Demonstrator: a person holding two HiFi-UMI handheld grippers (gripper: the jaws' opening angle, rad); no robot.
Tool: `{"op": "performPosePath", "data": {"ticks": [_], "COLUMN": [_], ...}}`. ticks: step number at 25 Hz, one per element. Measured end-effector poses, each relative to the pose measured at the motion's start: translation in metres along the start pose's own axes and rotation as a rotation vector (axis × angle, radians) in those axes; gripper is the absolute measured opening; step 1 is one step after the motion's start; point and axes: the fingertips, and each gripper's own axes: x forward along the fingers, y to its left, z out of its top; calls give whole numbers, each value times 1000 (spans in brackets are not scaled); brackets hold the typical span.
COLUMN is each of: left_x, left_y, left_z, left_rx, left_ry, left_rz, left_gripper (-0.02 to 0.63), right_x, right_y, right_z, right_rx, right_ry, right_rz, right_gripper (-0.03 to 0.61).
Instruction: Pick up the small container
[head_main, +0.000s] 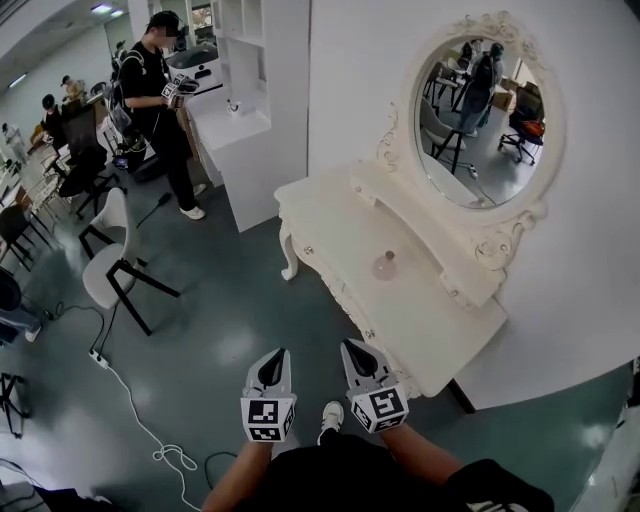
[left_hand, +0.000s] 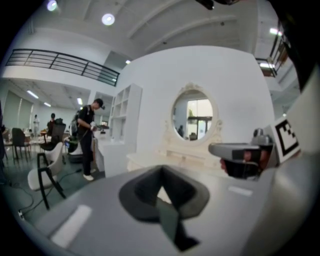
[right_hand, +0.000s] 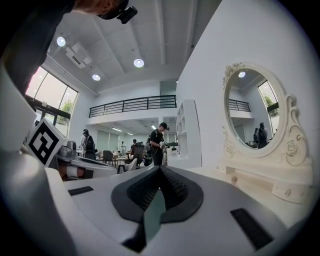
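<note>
Plainly nothing is done yet: the small pinkish, round-bodied clear container (head_main: 386, 265) stands untouched on the ornate white dressing surface (head_main: 330, 215), just below the oval white-framed mirror (head_main: 478, 120). It seems upright, long axis vertical, narrow top up. Well short of the mirror, the left claw (head_main: 277, 360) and right claw (head_main: 355, 352) are both closed and empty; approach and grasp remain.

No readable text, label or number shows anywhere.
</note>
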Motion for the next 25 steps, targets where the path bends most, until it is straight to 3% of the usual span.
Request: {"op": "performPosePath", "data": {"ticks": [16,25], "left_x": [94,138], "left_y": [14,16], "left_z": [25,33], "left_rx": [56,73], "left_ry": [31,35], "left_rz": [30,-34], "left_gripper": [6,6], "right_x": [66,83], "right_y": [-68,-83], "right_z": [6,-1], "right_rx": [12,30], "right_ry": [-7,6], "right_rz": [63,46], "right_gripper": [5,5]}}
